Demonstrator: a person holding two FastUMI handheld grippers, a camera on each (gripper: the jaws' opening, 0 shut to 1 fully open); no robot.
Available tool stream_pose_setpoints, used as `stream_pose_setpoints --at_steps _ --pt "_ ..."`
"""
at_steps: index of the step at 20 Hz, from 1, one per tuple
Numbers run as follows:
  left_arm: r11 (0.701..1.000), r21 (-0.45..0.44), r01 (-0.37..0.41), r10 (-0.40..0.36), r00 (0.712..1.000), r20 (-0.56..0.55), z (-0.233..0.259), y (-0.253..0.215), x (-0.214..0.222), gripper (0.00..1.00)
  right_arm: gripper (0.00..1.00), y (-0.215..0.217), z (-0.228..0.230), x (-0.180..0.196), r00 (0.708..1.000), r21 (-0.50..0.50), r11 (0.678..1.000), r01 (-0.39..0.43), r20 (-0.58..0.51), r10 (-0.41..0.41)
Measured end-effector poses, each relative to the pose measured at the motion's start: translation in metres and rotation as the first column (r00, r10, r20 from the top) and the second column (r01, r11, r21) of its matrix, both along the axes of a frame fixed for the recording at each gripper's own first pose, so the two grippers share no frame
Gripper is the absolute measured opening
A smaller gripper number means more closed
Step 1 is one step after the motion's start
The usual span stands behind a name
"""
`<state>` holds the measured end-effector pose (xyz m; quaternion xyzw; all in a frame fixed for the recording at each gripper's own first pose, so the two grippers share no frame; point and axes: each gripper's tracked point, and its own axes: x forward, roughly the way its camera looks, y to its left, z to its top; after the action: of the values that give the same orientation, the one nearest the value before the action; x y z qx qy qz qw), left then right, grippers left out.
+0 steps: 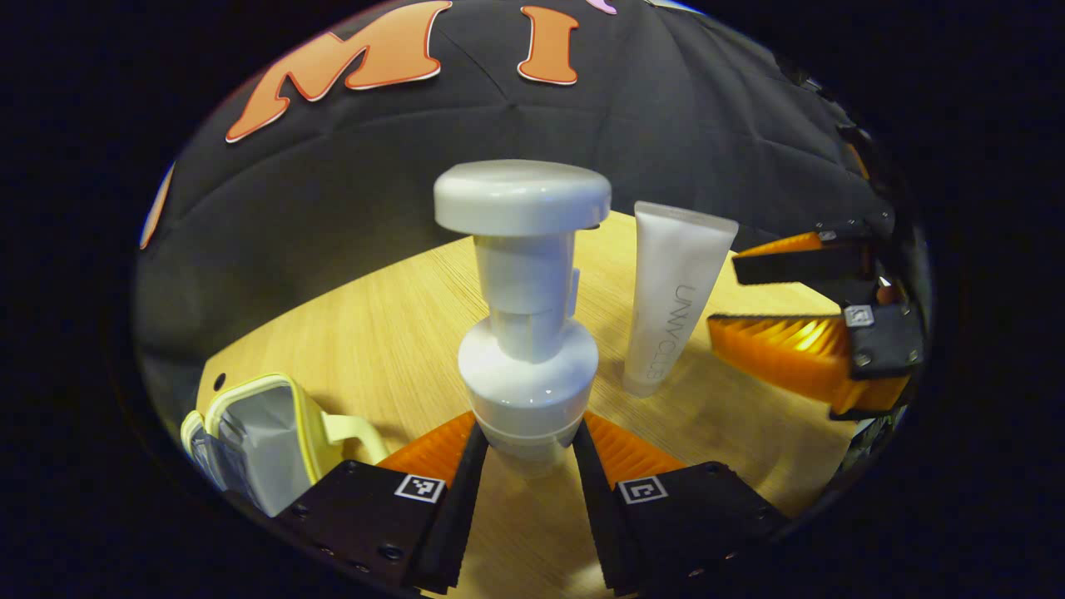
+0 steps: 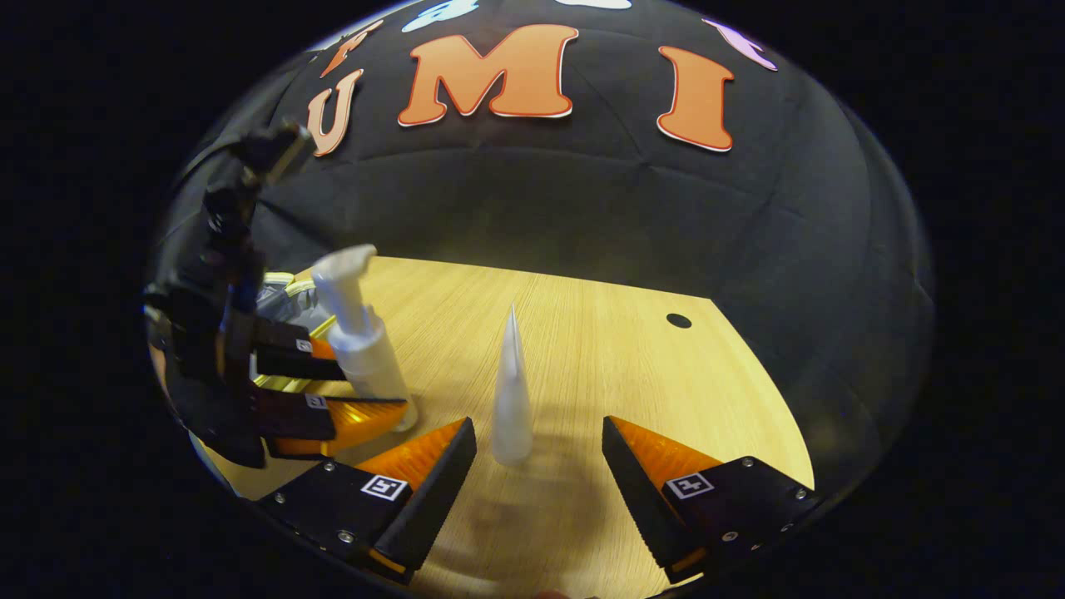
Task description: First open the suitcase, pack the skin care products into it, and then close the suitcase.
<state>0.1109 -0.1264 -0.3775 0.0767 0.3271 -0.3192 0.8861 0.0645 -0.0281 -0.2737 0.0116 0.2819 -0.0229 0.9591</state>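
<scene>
Left claw (image 1: pixel 529 453) fingers sit nearest the lens in the left gripper view, clamped on either side of the lower body of the white pump bottle (image 1: pixel 526 333). The bottle stands upright between them; whether its base touches the worktop (image 1: pixel 391 333) cannot be told. Beyond it, a white tube (image 1: pixel 676 299) stands on its cap, apart from the bottle. The right claw (image 1: pixel 790 312) shows at the right edge, fingers apart, just beside the tube. At lower left lies the open suitcase (image 1: pixel 258 437), pale yellow rim, grey lining, handle toward the bottle.

Right claw (image 2: pixel 537 466) fingers frame the bottom of the right gripper view, spread wide, with the tube (image 2: pixel 511 399) standing between them but touching neither. To the left, the left claw (image 2: pixel 333 391) holds the pump bottle (image 2: pixel 358 333), with the suitcase (image 2: pixel 287 304) partly hidden behind it.

Step in hand, as judged: packing. The suitcase is already open; neither product is inside yet.

Next move calls for:
1. Left claw: carry the bottle over the yellow rim and release it on the lining.
2. Right claw: advance slightly, then close on the tube squarely; its narrow standing base makes it likely to tip.
</scene>
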Motion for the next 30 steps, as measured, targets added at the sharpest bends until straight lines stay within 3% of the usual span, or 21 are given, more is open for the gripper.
stream_pose_setpoints --at_steps 6,11,13,14,15,17,23,24,25,30 --pt "0.991 -0.031 -0.126 0.126 0.992 -0.022 0.047 0.041 -0.003 0.61 0.97 0.011 -0.034 0.019 0.997 0.03 0.998 -0.057 -0.045 0.059" --pt "0.955 -0.044 -0.294 0.293 0.956 -0.018 0.084 0.092 -0.004 0.61 0.92 0.022 -0.052 0.035 0.993 0.08 0.992 -0.096 -0.061 0.101" --pt "0.933 -0.047 -0.356 0.355 0.935 -0.018 0.098 0.113 -0.007 0.61 0.84 0.023 -0.056 0.039 0.992 0.086 0.991 -0.102 -0.061 0.108" --pt "0.922 -0.047 -0.383 0.383 0.924 -0.025 0.102 0.123 -0.011 0.61 0.72 0.025 -0.058 0.041 0.991 0.09 0.99 -0.11 -0.064 0.116" --pt "0.913 -0.04 -0.407 0.406 0.913 -0.027 0.106 0.134 -0.015 0.61 0.72 0.024 -0.061 0.041 0.991 0.087 0.99 -0.112 -0.066 0.118" --pt "0.897 -0.012 -0.442 0.441 0.897 -0.02 0.108 0.157 -0.019 0.61 0.53 0.026 -0.06 0.042 0.991 0.098 0.989 -0.112 -0.067 0.118" --pt "0.879 -0.002 -0.477 0.477 0.878 -0.043 0.089 0.205 -0.013 0.61 0.45 0.037 -0.041 0.036 0.986 0.12 0.985 -0.124 -0.098 0.136" --pt "0.88 -0.003 -0.475 0.474 0.878 -0.058 0.084 0.212 -0.011 0.61 0.4 0.043 -0.031 0.036 0.985 0.121 0.984 -0.131 -0.095 0.143" --pt "0.884 -0.007 -0.468 0.466 0.881 -0.076 0.08 0.219 -0.008 0.61 0.45 0.048 -0.019 0.036 0.987 0.12 0.984 -0.131 -0.076 0.14" --pt "0.909 -0.013 -0.417 0.408 0.894 -0.184 0.05 0.253 -0.009 0.61 0.45 0.092 0.039 0.041 0.989 0.145 0.98 -0.138 -0.035 0.144"
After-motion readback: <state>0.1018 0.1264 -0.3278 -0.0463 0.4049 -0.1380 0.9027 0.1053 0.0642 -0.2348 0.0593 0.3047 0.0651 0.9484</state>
